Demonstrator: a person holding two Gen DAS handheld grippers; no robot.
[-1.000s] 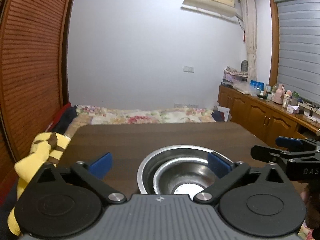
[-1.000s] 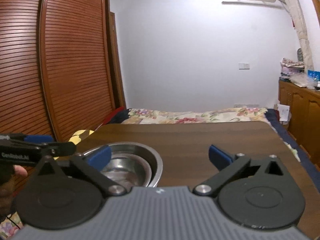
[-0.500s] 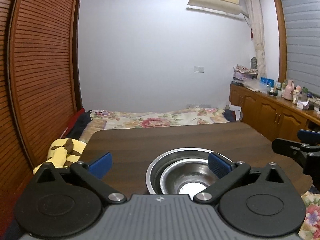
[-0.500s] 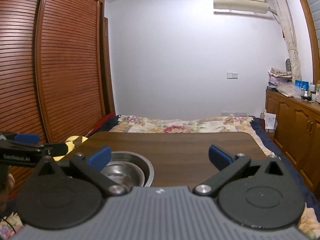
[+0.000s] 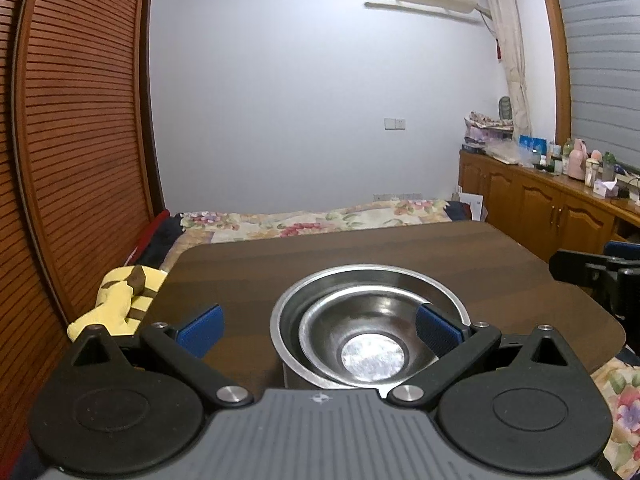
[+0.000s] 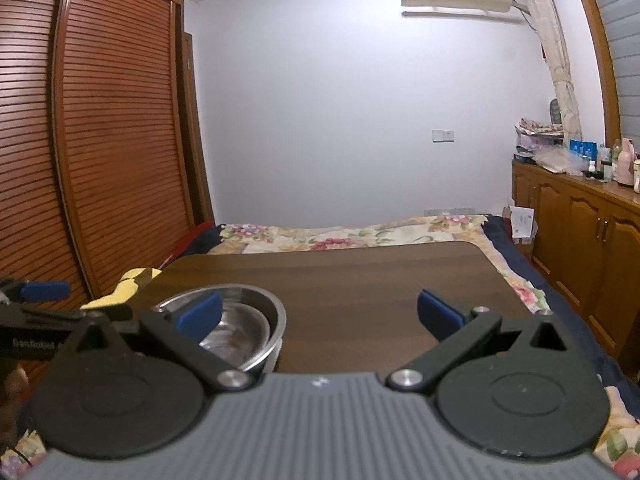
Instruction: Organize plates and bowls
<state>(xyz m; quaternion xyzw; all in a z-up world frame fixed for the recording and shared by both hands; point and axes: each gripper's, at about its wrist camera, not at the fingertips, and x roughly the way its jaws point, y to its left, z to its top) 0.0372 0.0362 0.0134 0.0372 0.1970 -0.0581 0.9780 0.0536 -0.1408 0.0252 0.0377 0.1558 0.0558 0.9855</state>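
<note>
**Bowls nested, both tools free – task looks close to done**

Smaller round stainless steel bowl [image 5: 370,344] sits inside larger round stainless steel bowl [image 5: 288,316], nested, upright, at the near edge of the dark brown wooden surface [image 5: 360,248]. In the right wrist view the same stack [image 6: 256,320] shows at lower left, partly hidden behind the tool's left blue pad. No plates in either view; rest of the visible surface carries nothing else that I can make out

Left tool [image 5: 318,330]: blue pads wide apart, holding nothing. Right pad overlaps the stack's right rim in the picture; touching or just in front of it, cannot tell. Left pad is over bare surface, well clear of the bowls

Right tool [image 6: 318,314]: pads also wide apart, nothing between them but bare surface, stack off to its left

Progress judgement: stacking step reads as finished, since the small bowl is seated in the big one and neither tool grips anything. What's left, if anything: plates out of frame, or shifting the stack somewhere, not decidable from these views

Off the surface: yellow and brown plush toy [image 5: 120,300] by the left edge, floral bedspread [image 5: 320,220] behind, wooden slatted wardrobe [image 6: 100,140] at left
</note>
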